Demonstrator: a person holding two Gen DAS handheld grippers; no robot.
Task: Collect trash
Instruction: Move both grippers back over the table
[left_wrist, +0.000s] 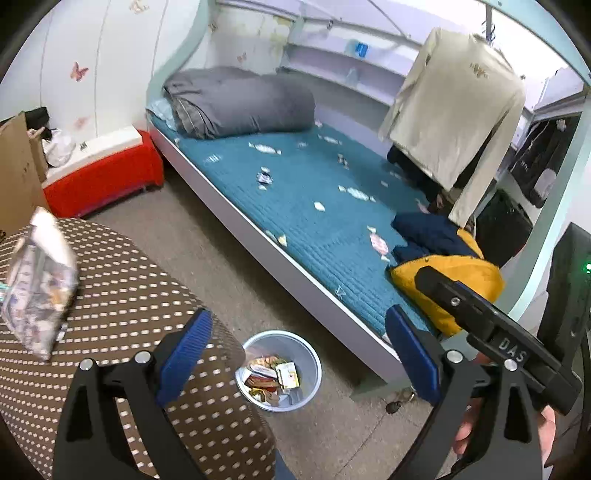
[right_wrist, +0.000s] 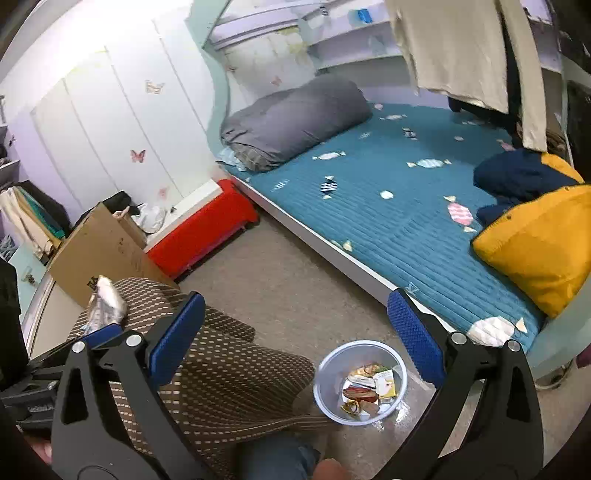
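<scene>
Now both grippers hang above the floor beside the bed, each with its blue pads spread wide and nothing between them. The left gripper (left_wrist: 295, 354) and the right gripper (right_wrist: 295, 339) both look down toward a small pale bin (right_wrist: 360, 382) on the floor near the bed's long edge, already holding several crumpled wrappers. A silvery snack bag (left_wrist: 37, 284) lies on a brown dotted cushion (left_wrist: 147, 314) at the left; the cushion's rounded edge nearly overlaps the bin's rim in both views.

Many candy shapes dot the teal bedspread (right_wrist: 388, 221); most look printed on the fabric, and I cannot tell which, if any, are loose litter.

The bag is probably the next piece to collect. It looks very light, thin and crinkly, with a slick foil surface, so it will likely bend and slide rather than resist. Pinching a flat stretch near its upper sealed edge should hold better than squeezing the puffy middle, which would collapse or slip.
</scene>
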